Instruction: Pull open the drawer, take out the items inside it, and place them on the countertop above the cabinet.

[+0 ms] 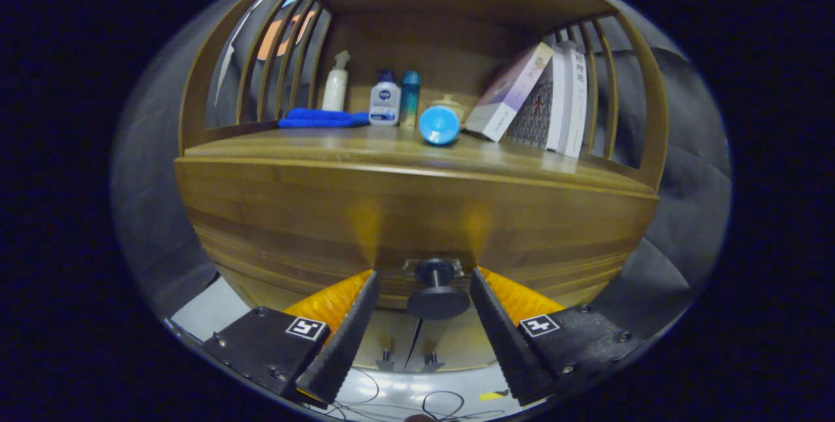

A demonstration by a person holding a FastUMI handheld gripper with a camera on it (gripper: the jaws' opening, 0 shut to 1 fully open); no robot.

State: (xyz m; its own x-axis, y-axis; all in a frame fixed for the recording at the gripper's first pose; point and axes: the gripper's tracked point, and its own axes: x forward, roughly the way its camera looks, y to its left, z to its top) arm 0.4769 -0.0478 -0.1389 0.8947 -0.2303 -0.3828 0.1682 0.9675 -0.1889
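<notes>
A wooden cabinet's drawer front (365, 213) stands shut right ahead of me. Its dark round knob (438, 291) sticks out toward the camera and sits between my two fingertips. My gripper (423, 273) is open, one finger on each side of the knob with a small gap to it, the tips almost at the drawer face. Above the drawer lies the wooden countertop (293, 148), a shelf with slatted sides. The drawer's inside is hidden.
On the countertop's back stand a white spray bottle (336, 83), a white lotion bottle (385, 99), a teal bottle (409, 97), a folded blue cloth (319, 118), a blue round cup (439, 124), a small pot, and leaning books (554, 99). Cables lie on the floor below.
</notes>
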